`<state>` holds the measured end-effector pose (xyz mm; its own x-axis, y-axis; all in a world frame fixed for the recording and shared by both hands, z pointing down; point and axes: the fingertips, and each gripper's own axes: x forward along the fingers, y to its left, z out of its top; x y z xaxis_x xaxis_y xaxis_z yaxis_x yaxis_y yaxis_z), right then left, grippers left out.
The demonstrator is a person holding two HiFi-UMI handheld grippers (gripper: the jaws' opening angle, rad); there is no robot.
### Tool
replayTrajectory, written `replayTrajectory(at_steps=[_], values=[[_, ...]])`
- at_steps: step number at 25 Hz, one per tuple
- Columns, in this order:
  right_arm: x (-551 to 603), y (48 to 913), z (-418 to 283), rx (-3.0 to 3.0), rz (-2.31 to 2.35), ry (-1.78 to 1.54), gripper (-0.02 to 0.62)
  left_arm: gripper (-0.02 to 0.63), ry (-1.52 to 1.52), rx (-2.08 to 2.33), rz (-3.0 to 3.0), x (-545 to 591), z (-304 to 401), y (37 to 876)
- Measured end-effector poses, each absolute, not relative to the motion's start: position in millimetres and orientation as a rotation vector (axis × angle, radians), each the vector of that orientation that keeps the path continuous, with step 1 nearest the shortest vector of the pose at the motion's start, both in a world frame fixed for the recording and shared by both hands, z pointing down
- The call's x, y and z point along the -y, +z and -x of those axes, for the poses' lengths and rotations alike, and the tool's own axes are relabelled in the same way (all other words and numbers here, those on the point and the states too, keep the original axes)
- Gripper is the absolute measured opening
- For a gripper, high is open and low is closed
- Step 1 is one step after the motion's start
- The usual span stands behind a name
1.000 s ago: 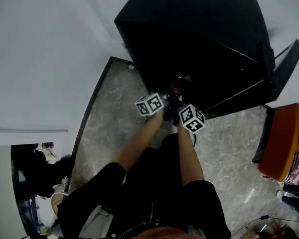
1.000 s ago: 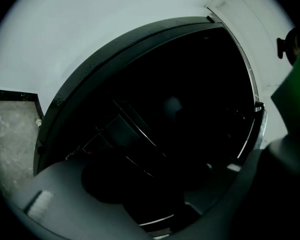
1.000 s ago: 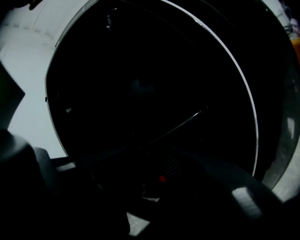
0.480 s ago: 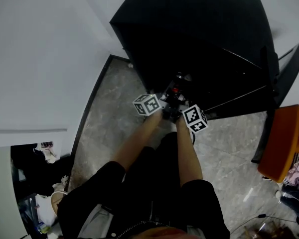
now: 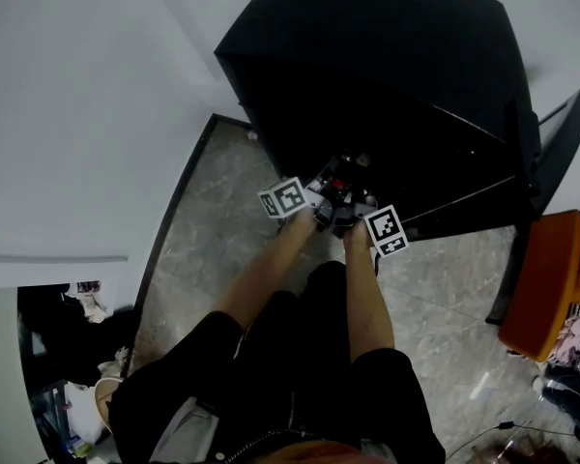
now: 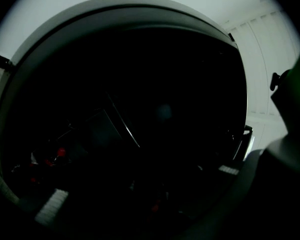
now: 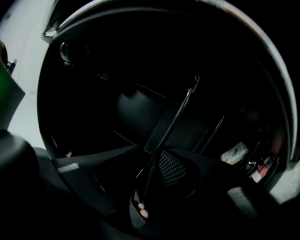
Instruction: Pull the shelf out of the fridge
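The black fridge (image 5: 387,75) stands open, and both grippers reach into its dark lower opening side by side. In the right gripper view a shelf (image 7: 155,119) lies inside, and its thin front edge (image 7: 177,111) runs down between the jaws. My right gripper (image 7: 151,178) is closing around that edge, and a gap still shows beside the meshed pad (image 7: 172,169). My left gripper (image 5: 327,182) is closing too. Its own view is almost black, showing only a faint shelf line (image 6: 124,128). What lies between its jaws is hidden.
The fridge door (image 5: 551,133) hangs open at the right. An orange seat (image 5: 546,278) stands beyond it. The person's legs and the grey stone floor (image 5: 222,220) fill the foreground, with a white wall at the left. Small bottles and a label (image 7: 235,153) sit low in the fridge.
Both grippers have stayed at the fridge's opening. The two marker cubes have drifted slightly apart, the right one a little to the right.
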<state>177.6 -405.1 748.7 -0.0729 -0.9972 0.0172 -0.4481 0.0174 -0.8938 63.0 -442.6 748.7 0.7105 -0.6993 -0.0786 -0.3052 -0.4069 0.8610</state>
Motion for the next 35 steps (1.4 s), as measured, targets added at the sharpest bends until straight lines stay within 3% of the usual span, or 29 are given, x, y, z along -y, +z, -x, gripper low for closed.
replayTrajectory(at_steps=[32,35], values=[[305.0,741.3,-151.1,-1.395,1.317,-1.179,0.037,0.063,-0.538,0.792,-1.819,343.7,-21.5,753.3],[291.0,735.6,-148.3,-1.385,1.326,-1.193,0.034,0.063,-0.658,0.675,-1.747,329.1,-29.1,734.3]])
